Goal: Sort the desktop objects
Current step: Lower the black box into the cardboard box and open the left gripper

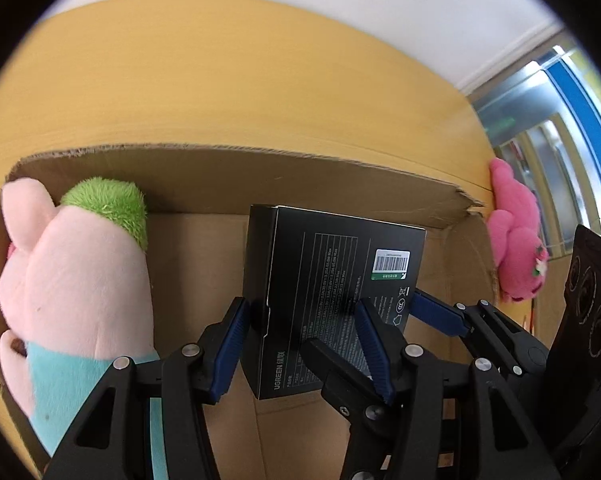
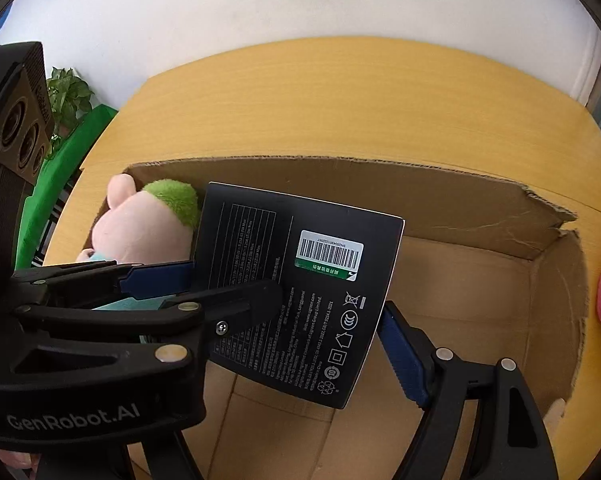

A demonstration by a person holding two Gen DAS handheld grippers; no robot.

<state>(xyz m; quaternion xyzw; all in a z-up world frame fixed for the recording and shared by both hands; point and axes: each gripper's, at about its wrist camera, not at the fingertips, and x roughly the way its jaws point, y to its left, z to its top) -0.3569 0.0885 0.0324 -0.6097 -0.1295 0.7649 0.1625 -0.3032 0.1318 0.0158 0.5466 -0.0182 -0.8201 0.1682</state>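
Note:
A black UGREEN box (image 1: 332, 280) with a barcode label is held over the open cardboard box (image 1: 260, 176). My left gripper (image 1: 304, 340) is shut on the black box's lower edge. My right gripper (image 2: 284, 320) is shut on the same black box (image 2: 300, 292), one blue pad on each side; the right gripper also shows in the left wrist view (image 1: 440, 312). A pink plush with a green cap and teal body (image 1: 76, 280) lies inside the cardboard box (image 2: 500, 208) at its left; it also shows in the right wrist view (image 2: 140, 228).
A bright pink plush (image 1: 516, 248) sits on the yellow wooden table (image 1: 220, 80) just right of the cardboard box. A white wall stands behind the table. A potted plant (image 2: 66, 92) and green cloth are off the table's left side.

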